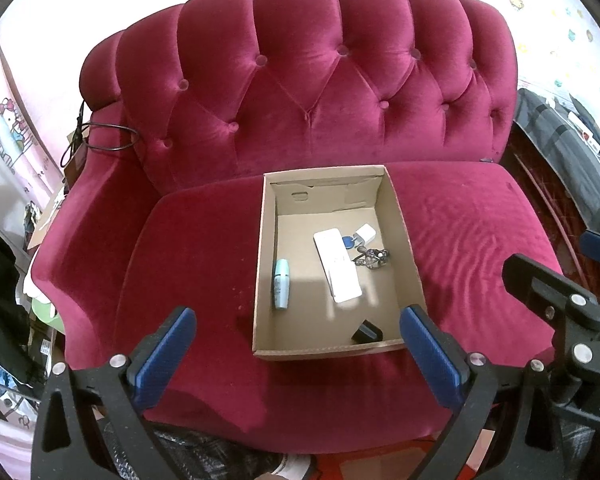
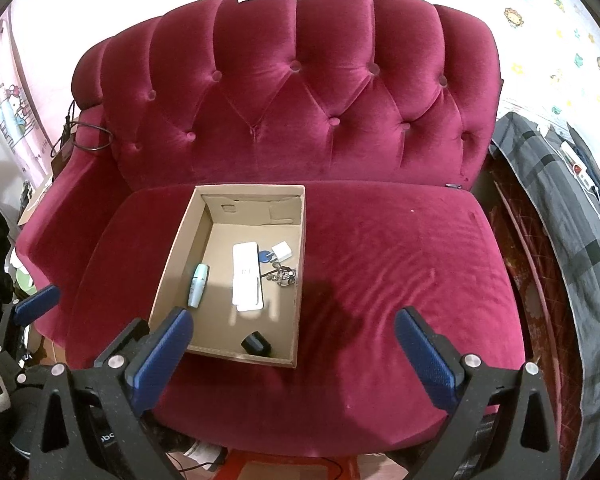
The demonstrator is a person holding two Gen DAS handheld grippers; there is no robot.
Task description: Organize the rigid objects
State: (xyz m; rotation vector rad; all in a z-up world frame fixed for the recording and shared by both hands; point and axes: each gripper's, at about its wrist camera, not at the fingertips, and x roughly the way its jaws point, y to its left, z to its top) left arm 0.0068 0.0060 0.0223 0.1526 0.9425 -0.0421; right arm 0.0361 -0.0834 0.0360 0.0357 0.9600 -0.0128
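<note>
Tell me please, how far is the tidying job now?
It looks finished or nearly so. Done: the cardboard box on the red sofa holds a blue tube, a long white box, a white plug, a bunch of keys and a small black thing. In hand: nothing; the left gripper and right gripper are open. Left: no loose items show on the seat.

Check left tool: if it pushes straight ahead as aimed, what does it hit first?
Probably the cardboard box: the open left tool straddles its near wall, so the fingers might pass either side of it and reach the sofa seat instead. Depth is unclear from the fisheye.
</note>
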